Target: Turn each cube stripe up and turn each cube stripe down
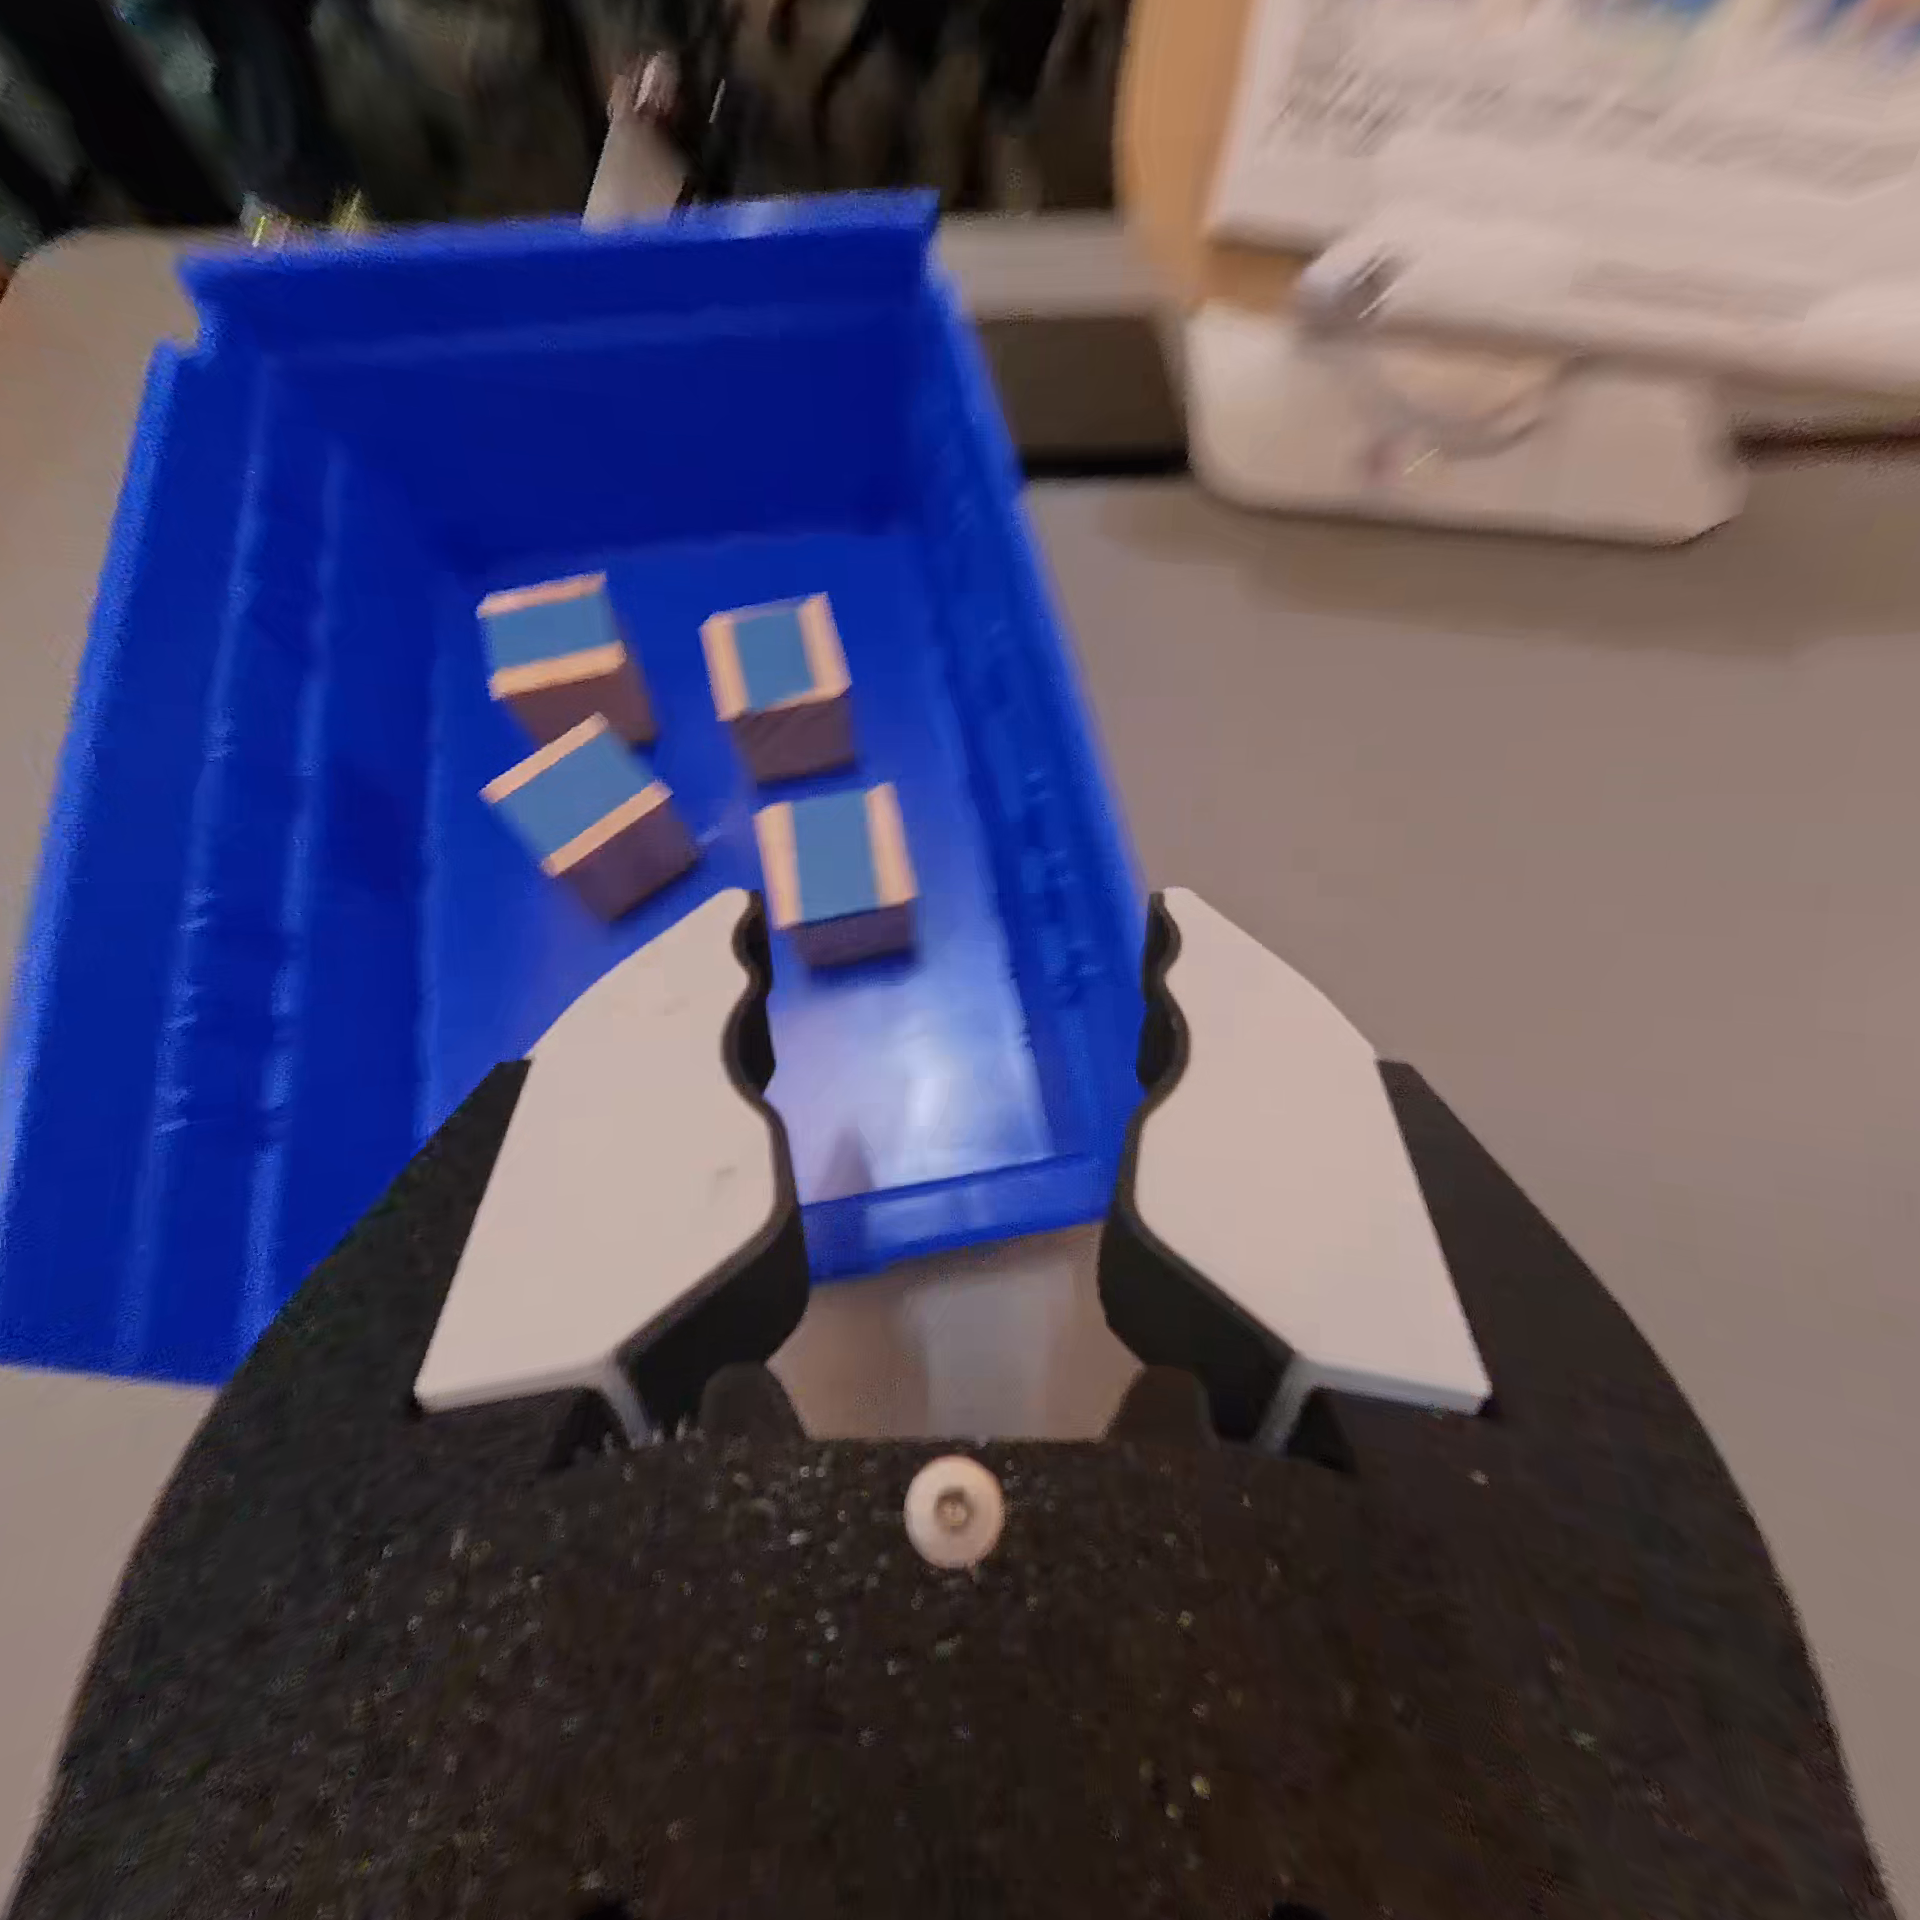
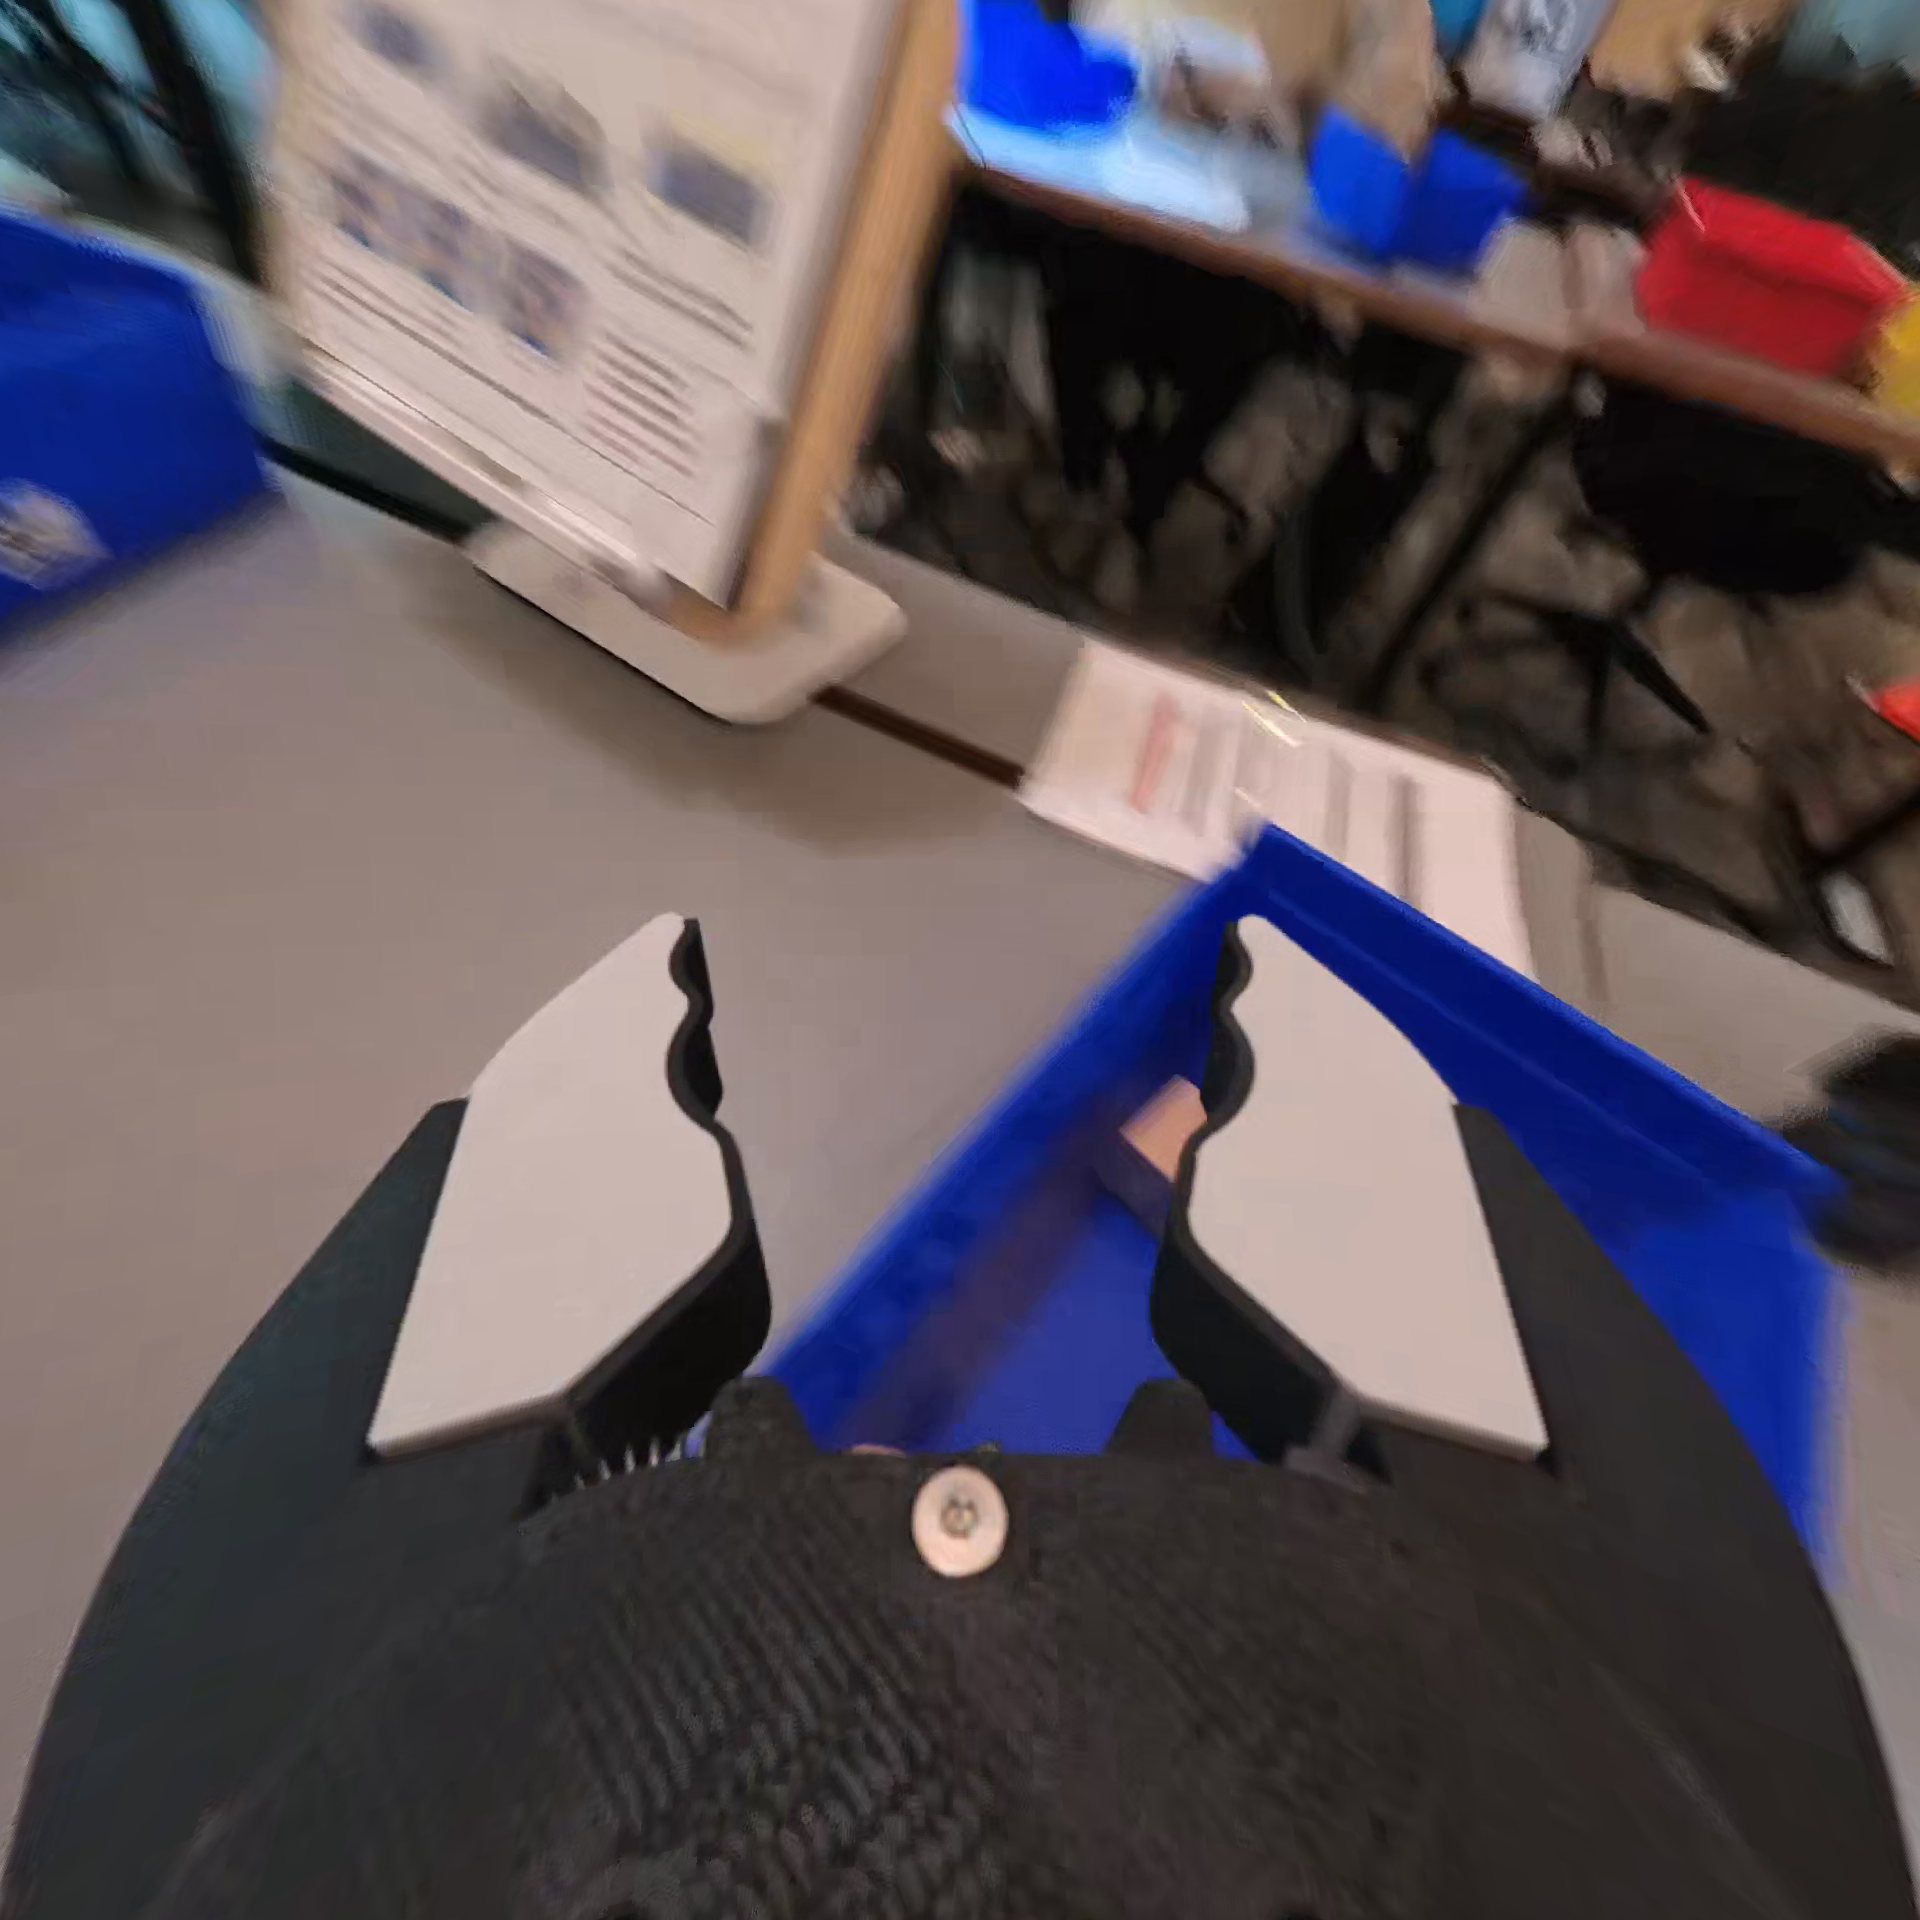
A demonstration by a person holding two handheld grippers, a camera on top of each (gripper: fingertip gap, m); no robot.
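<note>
Blue bin [image 1: 260, 831]: sits on the grey table [image 1: 1455, 831], corralling the cubes for easy reach.
Cubes: four, all stripe up; far-left [image 1: 551, 649], near-left [image 1: 587, 805], far-right [image 1: 774, 665], near-right [image 1: 836, 857].
Left claw [image 1: 951, 904]: jaws apart, empty, hovering over the bin's near end; the near-right cube lies at 11 o'clock from its tips, likely next.
Right claw [image 2: 961, 935]: jaws apart, empty, over a second blue bin [image 2: 1558, 1049]; one plain cube [image 2: 1158, 1127] shows at 5 o'clock.
</note>
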